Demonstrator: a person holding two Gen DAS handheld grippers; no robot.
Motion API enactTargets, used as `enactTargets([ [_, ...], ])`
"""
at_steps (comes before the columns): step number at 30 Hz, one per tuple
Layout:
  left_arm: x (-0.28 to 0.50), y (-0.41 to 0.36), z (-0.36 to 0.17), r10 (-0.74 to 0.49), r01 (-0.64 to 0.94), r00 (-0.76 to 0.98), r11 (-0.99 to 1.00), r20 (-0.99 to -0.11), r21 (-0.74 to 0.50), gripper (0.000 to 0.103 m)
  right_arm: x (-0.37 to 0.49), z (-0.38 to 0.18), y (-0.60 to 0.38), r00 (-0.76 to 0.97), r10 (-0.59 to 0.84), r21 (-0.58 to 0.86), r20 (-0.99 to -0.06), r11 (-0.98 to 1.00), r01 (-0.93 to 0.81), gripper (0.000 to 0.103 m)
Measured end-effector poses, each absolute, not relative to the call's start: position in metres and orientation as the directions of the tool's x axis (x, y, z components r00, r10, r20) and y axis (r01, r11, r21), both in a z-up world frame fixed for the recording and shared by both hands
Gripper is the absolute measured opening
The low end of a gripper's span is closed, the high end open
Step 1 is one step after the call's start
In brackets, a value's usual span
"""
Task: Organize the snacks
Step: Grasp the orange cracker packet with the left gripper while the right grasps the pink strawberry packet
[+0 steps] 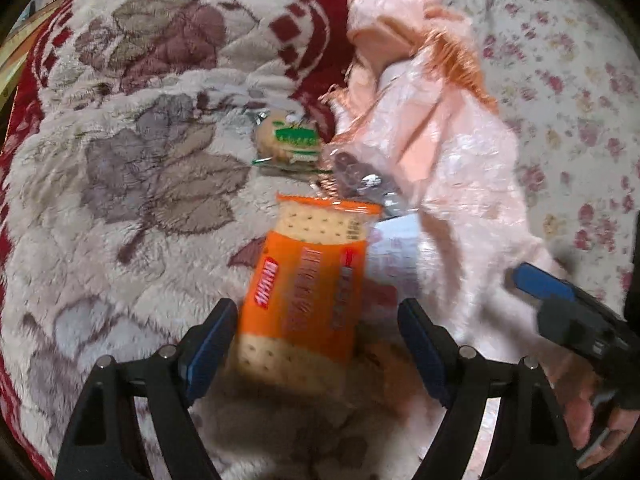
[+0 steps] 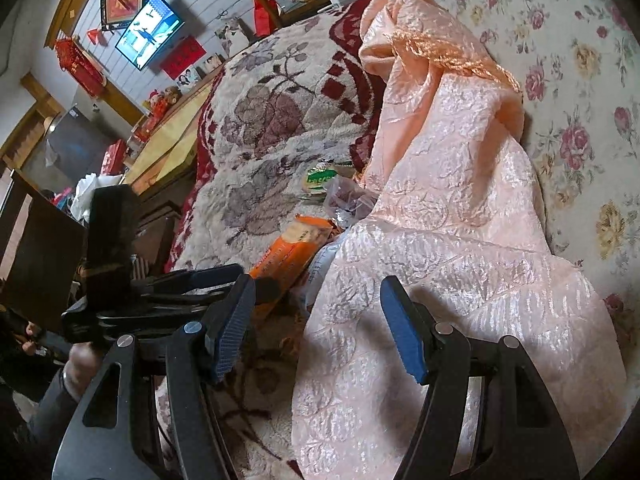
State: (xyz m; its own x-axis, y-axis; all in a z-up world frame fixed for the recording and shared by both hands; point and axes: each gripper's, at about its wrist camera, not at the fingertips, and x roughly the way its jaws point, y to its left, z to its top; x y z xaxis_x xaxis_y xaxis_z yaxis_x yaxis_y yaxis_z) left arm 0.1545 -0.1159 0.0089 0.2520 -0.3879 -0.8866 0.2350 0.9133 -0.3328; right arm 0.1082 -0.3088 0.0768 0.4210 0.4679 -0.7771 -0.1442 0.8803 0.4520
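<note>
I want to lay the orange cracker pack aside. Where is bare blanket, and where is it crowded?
Free: the leaf-patterned blanket left of the orange cracker pack and green-labelled snack. Crowded: right of the pack, where a clear-wrapped snack and the pink cloth pile up beside the right hand-held gripper.

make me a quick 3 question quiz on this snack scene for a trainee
1. True or false: the left gripper is shut on the orange cracker pack.
2. Which snack lies farther from the left gripper? A) round green-labelled biscuit pack B) orange cracker pack
3. Fill in: the right gripper hangs open over the pink ____.

Key
1. False: the jaws stand wide on both sides of the pack.
2. A
3. cloth, lying on the floral plush blanket.
</note>
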Motion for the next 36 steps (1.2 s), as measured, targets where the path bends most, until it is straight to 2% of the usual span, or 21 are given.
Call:
enactTargets([
  [2, 0.159, -0.115, 0.002, -0.389, 0.213, 0.234, 0.915, -0.891, -0.344, 0.081, 0.110, 0.075, -0.309, 0.417, 0.468, 0.453, -0.779, 0.880, -0.143, 0.065],
  [3, 0.161, -0.115, 0.002, -0.386, 0.203, 0.244, 0.918, -0.890, -0.342, 0.074, 0.111, 0.075, -0.309, 0.417, 0.471, 0.455, -0.778, 0.879, -0.143, 0.065],
  [4, 0.162, -0.115, 0.003, -0.378, 0.198, 0.254, 0.921, -0.890, -0.335, 0.062, 0.112, 0.074, -0.308, 0.416, 0.472, 0.457, -0.777, 0.878, -0.143, 0.065],
  [6, 0.163, -0.117, 0.003, -0.369, 0.202, 0.263, 0.925, -0.891, -0.323, 0.059, 0.114, 0.073, -0.306, 0.413, 0.471, 0.455, -0.779, 0.879, -0.144, 0.065],
  [11, 0.156, -0.115, 0.008, -0.324, 0.204, 0.293, 0.940, -0.899, -0.273, 0.058, 0.115, 0.075, -0.300, 0.411, 0.465, 0.439, -0.784, 0.884, -0.162, 0.065],
  [18, 0.130, -0.052, 0.041, -0.241, 0.073, 0.394, 0.970, -0.887, -0.231, 0.058, 0.123, 0.076, -0.263, 0.353, 0.461, 0.399, -0.814, 0.886, -0.236, 0.065],
  [22, 0.108, -0.021, 0.060, -0.193, 0.013, 0.452, 0.978, -0.871, -0.210, 0.058, 0.135, 0.057, -0.230, 0.347, 0.274, 0.207, -0.897, 0.954, -0.219, 0.065],
  [25, 0.091, -0.003, 0.063, -0.184, -0.009, 0.459, 0.977, -0.869, -0.211, 0.058, 0.144, 0.039, -0.218, 0.332, 0.183, 0.120, -0.925, 0.972, -0.200, 0.065],
  [30, 0.073, 0.012, 0.052, -0.202, -0.046, 0.445, 0.968, -0.872, -0.248, 0.058, 0.159, 0.017, -0.195, 0.330, 0.055, -0.023, -0.943, 0.973, -0.228, 0.065],
  [32, 0.070, 0.015, 0.048, -0.201, -0.059, 0.439, 0.966, -0.876, -0.251, 0.058, 0.164, 0.009, -0.188, 0.316, 0.051, -0.036, -0.947, 0.964, -0.263, 0.065],
  [33, 0.068, 0.018, 0.047, -0.200, -0.063, 0.437, 0.966, -0.877, -0.251, 0.058, 0.166, 0.002, -0.186, 0.287, 0.092, 0.005, -0.954, 0.958, -0.288, 0.062],
  [34, 0.067, 0.020, 0.046, -0.199, -0.067, 0.436, 0.965, -0.878, -0.252, 0.058, 0.167, 0.000, -0.187, 0.267, 0.124, 0.043, -0.956, 0.956, -0.289, 0.048],
  [36, 0.063, 0.027, 0.046, -0.195, -0.082, 0.441, 0.963, -0.876, -0.255, 0.058, 0.166, 0.003, -0.191, 0.277, 0.170, 0.088, -0.946, 0.955, -0.284, 0.040],
])
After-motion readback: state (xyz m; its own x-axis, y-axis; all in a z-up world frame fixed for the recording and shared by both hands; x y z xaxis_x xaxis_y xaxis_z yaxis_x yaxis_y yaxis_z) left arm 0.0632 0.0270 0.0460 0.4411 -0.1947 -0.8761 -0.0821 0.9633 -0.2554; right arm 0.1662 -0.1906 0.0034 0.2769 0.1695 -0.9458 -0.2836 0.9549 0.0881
